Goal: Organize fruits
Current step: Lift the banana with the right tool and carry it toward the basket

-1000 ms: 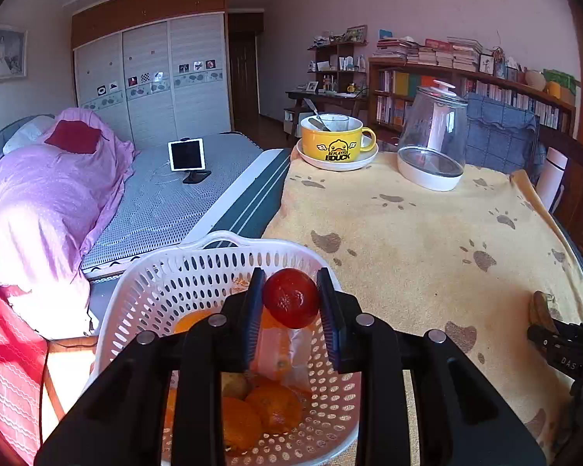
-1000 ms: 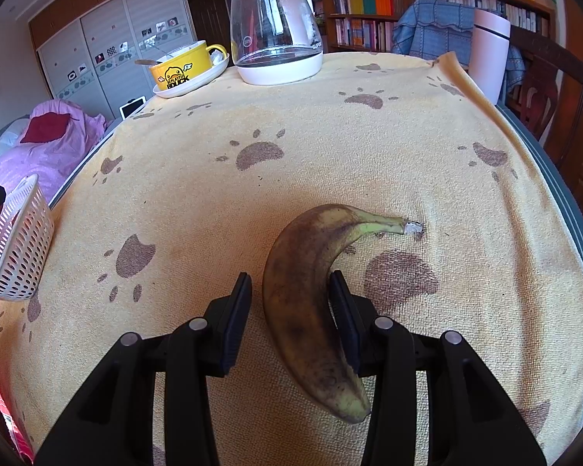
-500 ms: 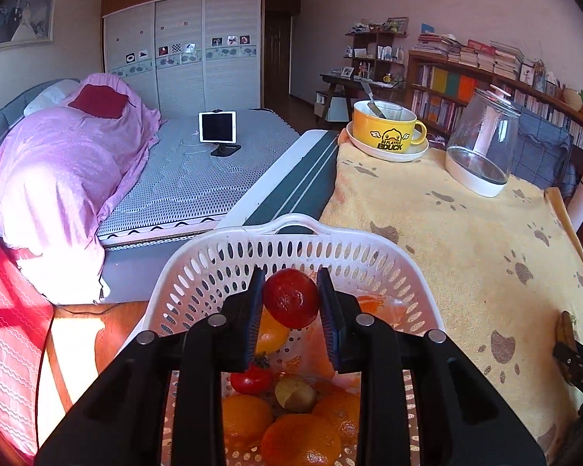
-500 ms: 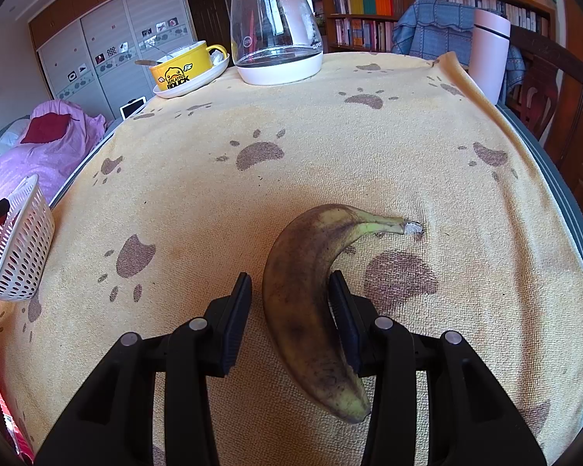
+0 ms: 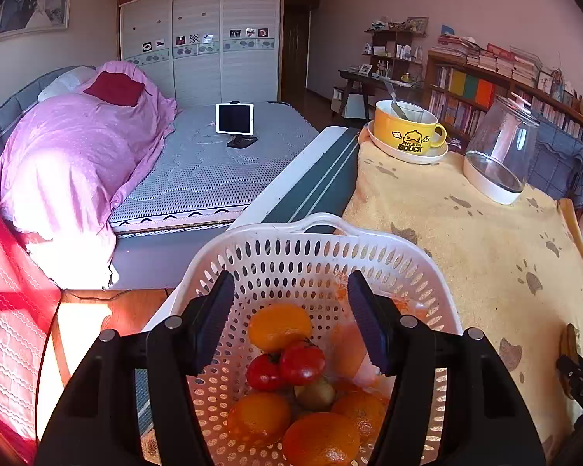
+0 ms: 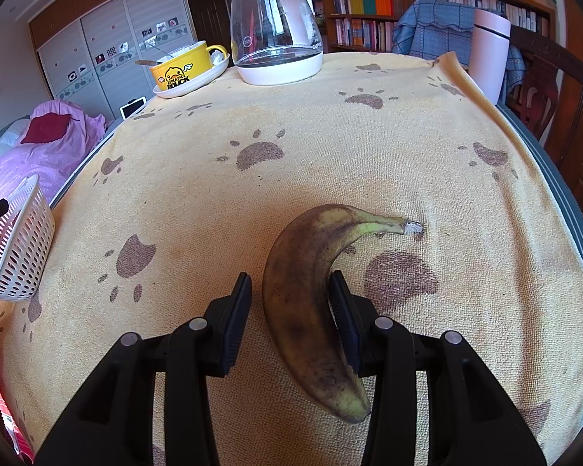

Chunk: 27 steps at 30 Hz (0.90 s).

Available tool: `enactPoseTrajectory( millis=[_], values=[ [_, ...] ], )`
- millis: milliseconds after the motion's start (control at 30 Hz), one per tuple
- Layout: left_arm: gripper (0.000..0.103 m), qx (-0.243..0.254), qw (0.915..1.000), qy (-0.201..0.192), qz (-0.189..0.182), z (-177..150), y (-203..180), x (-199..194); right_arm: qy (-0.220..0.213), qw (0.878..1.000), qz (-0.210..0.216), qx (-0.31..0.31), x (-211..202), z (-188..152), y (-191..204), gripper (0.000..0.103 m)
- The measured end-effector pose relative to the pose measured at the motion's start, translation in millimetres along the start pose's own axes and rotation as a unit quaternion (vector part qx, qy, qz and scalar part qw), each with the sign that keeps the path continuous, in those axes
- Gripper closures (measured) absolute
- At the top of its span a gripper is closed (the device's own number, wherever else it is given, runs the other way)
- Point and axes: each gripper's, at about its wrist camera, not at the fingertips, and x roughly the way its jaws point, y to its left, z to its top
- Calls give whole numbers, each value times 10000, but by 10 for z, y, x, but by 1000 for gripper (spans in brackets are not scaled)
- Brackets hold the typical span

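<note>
- The left hand-held gripper [image 5: 289,318] hangs over the white basket [image 5: 315,235], jaws spread wide and holding nothing.
- Below it in the basket lie two tomatoes [image 5: 287,365], several oranges [image 5: 278,326] and a small greenish fruit.
- The right hand-held gripper [image 6: 290,299] straddles the banana [image 6: 311,303] on the yellow paw-print cloth over the surface; its right finger touches the peel, its left stands just clear, so no grip yet.
- Judged from this, the banana is the only fruit left outside, well apart from the basket.
</note>
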Motion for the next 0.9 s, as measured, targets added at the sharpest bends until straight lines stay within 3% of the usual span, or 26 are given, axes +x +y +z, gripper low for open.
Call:
enactPoseTrajectory(
  millis=[300,467,600,700,900],
  values=[
    [40,40,9999,-62,-98,12,-33,-83,-4,10000,-10,-4,-2,-3,6,60],
    [40,-78,9997,-184,-152,70,73,-194,-34,10000,-78,29,-19,0,-11,69],
    [38,-176,9993,-311,-103,118,199,-290,11,10000,-34,18,-29,17,-7,70],
    [38,-252,9989,-374,-103,153,276,-344,48,9994,296,151,-89,33,9,71],
    [38,-376,9981,-478,-133,200,391,-439,-300,9950,946,134,-393,149,279,71]
  ],
)
